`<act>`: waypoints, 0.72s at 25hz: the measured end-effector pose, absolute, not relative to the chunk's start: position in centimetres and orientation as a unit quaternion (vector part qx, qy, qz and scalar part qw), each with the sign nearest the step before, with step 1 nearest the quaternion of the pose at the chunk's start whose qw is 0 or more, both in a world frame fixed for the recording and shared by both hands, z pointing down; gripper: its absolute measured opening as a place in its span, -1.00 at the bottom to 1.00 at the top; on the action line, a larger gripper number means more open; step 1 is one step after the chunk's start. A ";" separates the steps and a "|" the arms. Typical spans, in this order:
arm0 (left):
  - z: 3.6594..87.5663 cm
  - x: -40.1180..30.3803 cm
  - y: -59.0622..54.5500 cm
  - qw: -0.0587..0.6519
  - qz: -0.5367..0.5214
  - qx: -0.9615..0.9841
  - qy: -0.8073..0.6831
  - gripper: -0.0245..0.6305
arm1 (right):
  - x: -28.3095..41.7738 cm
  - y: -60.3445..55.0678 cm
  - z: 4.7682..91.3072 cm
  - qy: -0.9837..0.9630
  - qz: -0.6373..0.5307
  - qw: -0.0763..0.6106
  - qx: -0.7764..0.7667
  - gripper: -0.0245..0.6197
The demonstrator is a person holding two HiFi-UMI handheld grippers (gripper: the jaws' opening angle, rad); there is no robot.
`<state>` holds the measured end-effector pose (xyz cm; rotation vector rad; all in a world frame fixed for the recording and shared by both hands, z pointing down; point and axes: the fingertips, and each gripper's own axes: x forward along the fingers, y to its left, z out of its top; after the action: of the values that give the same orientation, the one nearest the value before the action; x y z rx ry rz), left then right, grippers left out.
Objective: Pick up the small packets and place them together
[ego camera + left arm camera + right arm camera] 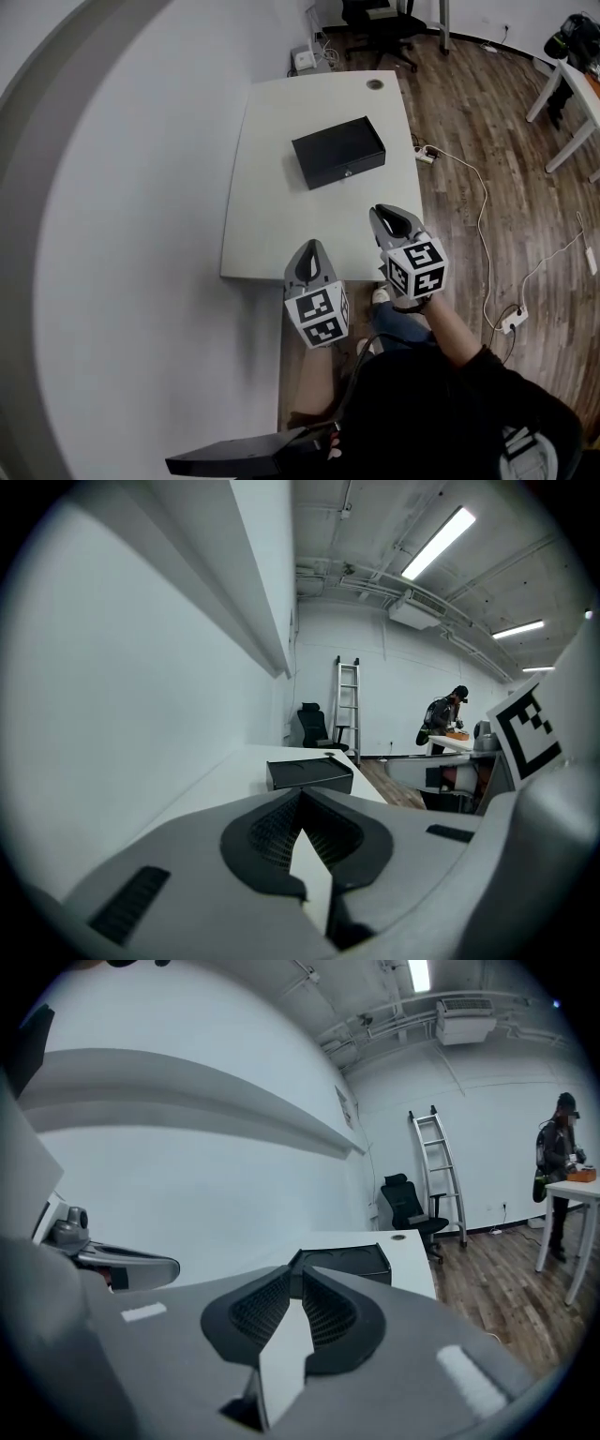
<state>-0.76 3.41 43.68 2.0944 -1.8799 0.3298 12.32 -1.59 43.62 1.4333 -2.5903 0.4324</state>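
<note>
No small packets can be made out in any view. They are judged to lie inside the flat black rectangular box [338, 151] set slightly askew on the white rectangular table [272, 216], so their heading and long axis cannot be told. The left gripper [312, 249] and right gripper [386, 217] are held at the table's near edge, well apart from the box, each with jaws closed together on nothing. Such packets are expected to be light, soft and slippery, best pinched across a flat sealed edge.
</note>
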 end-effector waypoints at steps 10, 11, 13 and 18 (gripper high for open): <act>44.9 -0.6 -5.3 0.175 0.123 0.705 -0.676 -0.93 | 12.3 -11.8 48.8 -0.867 0.191 0.147 0.435 -0.72; 45.0 -0.6 -5.8 0.178 0.123 0.703 -0.678 -0.93 | 12.1 -12.4 49.4 -0.867 0.194 0.156 0.431 -0.69; 45.4 -0.6 -6.7 0.185 0.125 0.700 -0.679 -0.93 | 11.8 -13.7 50.5 -0.866 0.199 0.173 0.424 -0.68; 46.4 -1.3 -8.3 0.196 0.132 0.697 -0.677 -0.93 | 10.3 -15.9 53.6 -0.859 0.215 0.214 0.414 -0.62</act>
<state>-1.34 -8.35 46.43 1.9532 -1.8952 0.3698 10.34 -15.93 53.56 1.1487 -2.3825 0.5954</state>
